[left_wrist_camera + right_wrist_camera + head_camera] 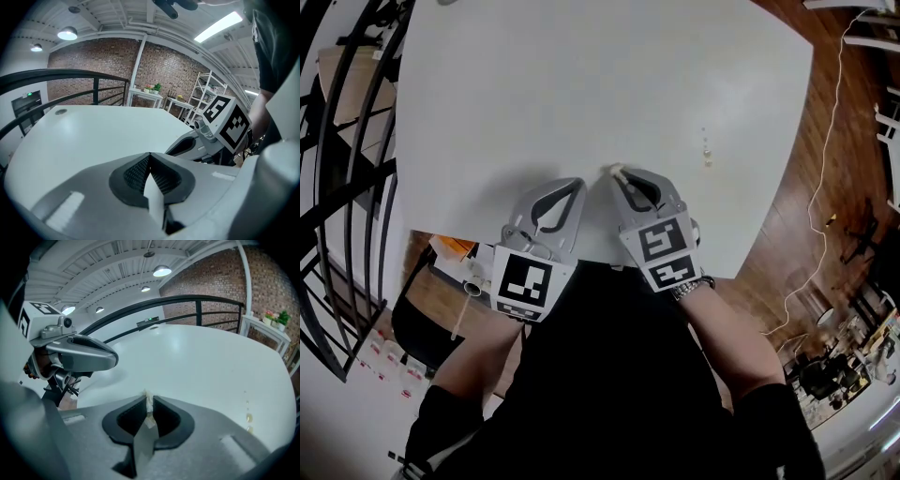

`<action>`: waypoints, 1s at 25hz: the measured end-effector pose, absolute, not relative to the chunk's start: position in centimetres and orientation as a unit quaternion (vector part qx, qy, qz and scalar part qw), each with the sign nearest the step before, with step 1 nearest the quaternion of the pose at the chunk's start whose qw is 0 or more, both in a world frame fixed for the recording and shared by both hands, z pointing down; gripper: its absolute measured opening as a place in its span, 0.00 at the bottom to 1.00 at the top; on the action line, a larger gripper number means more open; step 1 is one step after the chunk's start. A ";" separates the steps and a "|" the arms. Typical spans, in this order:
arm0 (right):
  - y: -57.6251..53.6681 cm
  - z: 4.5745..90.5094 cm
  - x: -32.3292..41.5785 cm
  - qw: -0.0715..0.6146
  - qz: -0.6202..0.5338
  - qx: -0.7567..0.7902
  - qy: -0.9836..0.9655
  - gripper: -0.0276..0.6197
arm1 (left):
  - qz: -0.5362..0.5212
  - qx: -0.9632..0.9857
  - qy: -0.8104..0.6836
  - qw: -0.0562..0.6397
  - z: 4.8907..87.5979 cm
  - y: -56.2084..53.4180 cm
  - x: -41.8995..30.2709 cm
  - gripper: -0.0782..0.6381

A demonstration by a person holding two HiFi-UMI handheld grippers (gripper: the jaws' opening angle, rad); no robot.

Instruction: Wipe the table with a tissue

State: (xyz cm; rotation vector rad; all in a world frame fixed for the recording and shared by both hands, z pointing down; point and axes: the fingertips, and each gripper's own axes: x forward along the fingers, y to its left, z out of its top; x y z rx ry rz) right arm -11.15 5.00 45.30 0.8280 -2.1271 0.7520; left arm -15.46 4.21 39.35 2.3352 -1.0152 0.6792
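Observation:
The white table (581, 84) fills the upper head view. A few small yellowish drops (706, 150) lie on it right of centre, and they show again at the lower right of the right gripper view as the drops (249, 418). My right gripper (619, 172) hovers over the table's near edge, shut on a small crumpled tissue (617, 169); the tissue (149, 404) pokes out between the shut tips (148, 401). My left gripper (578, 182) sits just left of it, tips together and nothing visible in them. The left gripper (149, 155) points across the bare tabletop.
A black curved railing (356, 141) runs along the table's left side. Wooden floor (797, 234) with a white cable (818, 169) lies to the right. A white shelf unit (206, 91) and a brick wall (93, 79) stand beyond the far edge.

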 end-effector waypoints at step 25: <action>3.8 43.6 -6.5 0.333 0.271 0.322 -0.844 0.09 | 0.254 0.846 -0.417 0.213 36.7 5.3 -10.7 0.13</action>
